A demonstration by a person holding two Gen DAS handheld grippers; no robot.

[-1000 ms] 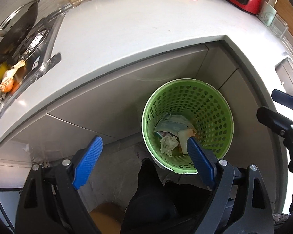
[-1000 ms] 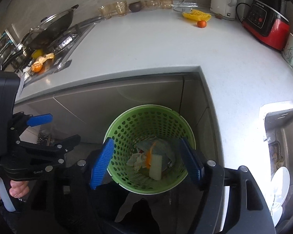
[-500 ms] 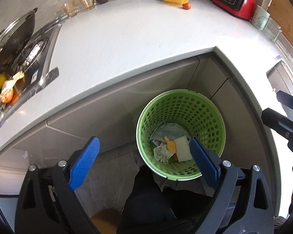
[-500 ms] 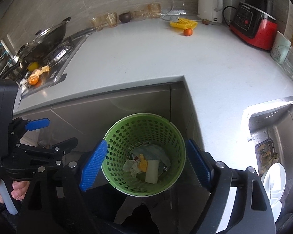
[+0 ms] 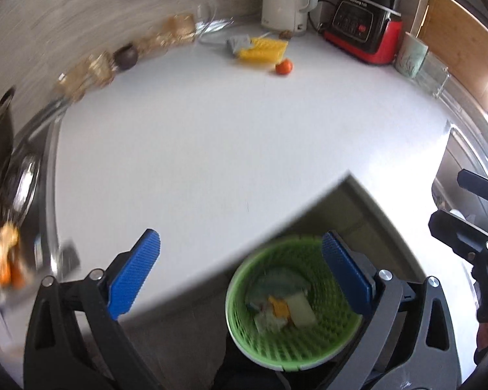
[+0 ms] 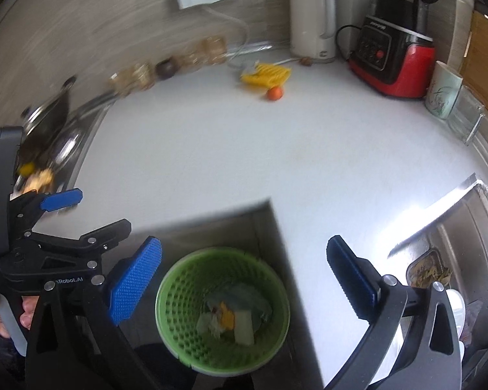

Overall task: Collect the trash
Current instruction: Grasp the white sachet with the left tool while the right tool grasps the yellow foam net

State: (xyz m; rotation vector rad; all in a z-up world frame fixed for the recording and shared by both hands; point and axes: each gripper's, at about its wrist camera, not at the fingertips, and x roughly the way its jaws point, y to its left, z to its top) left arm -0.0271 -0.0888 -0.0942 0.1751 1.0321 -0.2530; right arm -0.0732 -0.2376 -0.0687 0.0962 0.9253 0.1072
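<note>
From the left wrist, the left gripper (image 5: 240,273) has its jaws far apart and opening, with nothing between the blue pads. Below them the green basket (image 5: 296,351) stands on the floor in the inside corner of the white bench (image 5: 231,143), holding the trash (image 5: 283,308). The bench edge runs diagonally just above the basket's rim. The broad middle of the bench is bare; a yellow packet (image 5: 263,50) and an orange fruit (image 5: 283,66) lie far back.

From the right wrist, the right gripper (image 6: 244,279) is also spread wide, jaws opening and empty, above the basket (image 6: 185,292). The bench corner (image 6: 270,200) sits just above the rim. A sink (image 6: 465,247) cuts into the bench at right.
</note>
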